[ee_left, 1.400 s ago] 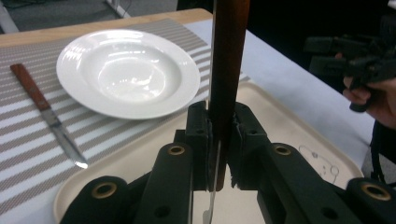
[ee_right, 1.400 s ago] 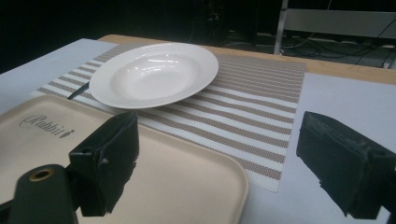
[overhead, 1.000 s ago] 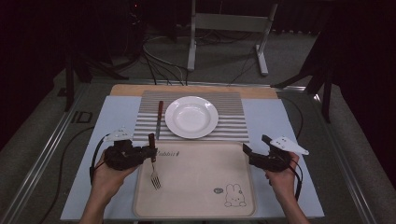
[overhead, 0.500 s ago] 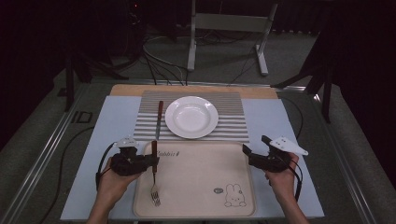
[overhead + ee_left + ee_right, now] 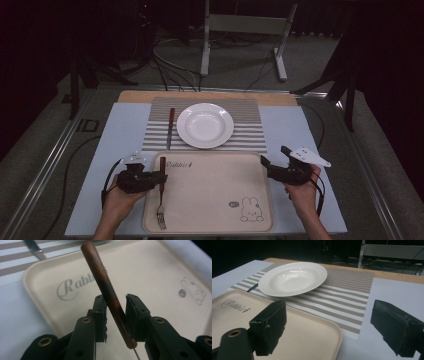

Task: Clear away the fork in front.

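Compared with the frame a second earlier, the fork (image 5: pixel 161 192) has travelled down the left side of the tray (image 5: pixel 215 200) toward the person, carried by the left gripper (image 5: pixel 159 180); the right gripper (image 5: pixel 263 163) has stayed in place at the tray's right edge. Left gripper: jaws clamped on the fork's brown wooden handle (image 5: pixel 105 287), low on the handle near where it meets the metal shank, with most of the handle projecting beyond the jaws. From the high view the fork lies lengthwise along the tray's left margin, tines toward the person; whether the tines touch the tray cannot be told. Right gripper: jaws wide apart, holding nothing, poised over the tray's right rim. Beyond the tray, a white plate (image 5: pixel 205 125) sits on a striped placemat (image 5: pixel 250 130), with a knife (image 5: pixel 170 127) just beside the plate on its left, all on the pale surface (image 5: pixel 120 135). Handling note: the fork is probably light and stiff; its smooth round handle may twist in the jaws, so a hold nearer mid-handle would likely balance it better.
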A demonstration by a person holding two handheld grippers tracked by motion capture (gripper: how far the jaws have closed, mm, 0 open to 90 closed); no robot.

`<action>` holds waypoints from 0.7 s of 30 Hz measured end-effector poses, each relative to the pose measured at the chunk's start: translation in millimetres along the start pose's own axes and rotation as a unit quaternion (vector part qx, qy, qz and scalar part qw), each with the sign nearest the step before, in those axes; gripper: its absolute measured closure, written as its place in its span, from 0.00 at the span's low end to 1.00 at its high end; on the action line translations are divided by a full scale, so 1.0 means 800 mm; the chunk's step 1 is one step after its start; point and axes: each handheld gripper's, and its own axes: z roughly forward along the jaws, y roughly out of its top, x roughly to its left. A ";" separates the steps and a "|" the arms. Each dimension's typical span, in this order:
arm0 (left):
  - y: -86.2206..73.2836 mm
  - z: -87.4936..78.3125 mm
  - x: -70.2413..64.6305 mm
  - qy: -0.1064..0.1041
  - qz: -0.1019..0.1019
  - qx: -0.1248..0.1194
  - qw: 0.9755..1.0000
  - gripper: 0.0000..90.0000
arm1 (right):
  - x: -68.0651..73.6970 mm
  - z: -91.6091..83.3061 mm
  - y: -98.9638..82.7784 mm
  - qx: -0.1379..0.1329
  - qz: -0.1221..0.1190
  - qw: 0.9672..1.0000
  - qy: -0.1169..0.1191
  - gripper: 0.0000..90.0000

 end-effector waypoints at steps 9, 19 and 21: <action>0.000 0.013 0.018 0.035 -0.010 0.025 0.999 0.74 | 0.002 0.004 -0.003 0.005 -0.004 1.000 0.002 0.15; -0.007 0.007 0.017 0.070 -0.020 0.018 0.997 0.69 | 0.000 -0.004 -0.001 -0.001 0.000 1.000 -0.001 0.15; -0.005 0.003 0.016 0.069 -0.019 -0.002 0.997 0.61 | -0.002 -0.008 -0.001 -0.003 0.003 1.000 -0.003 0.15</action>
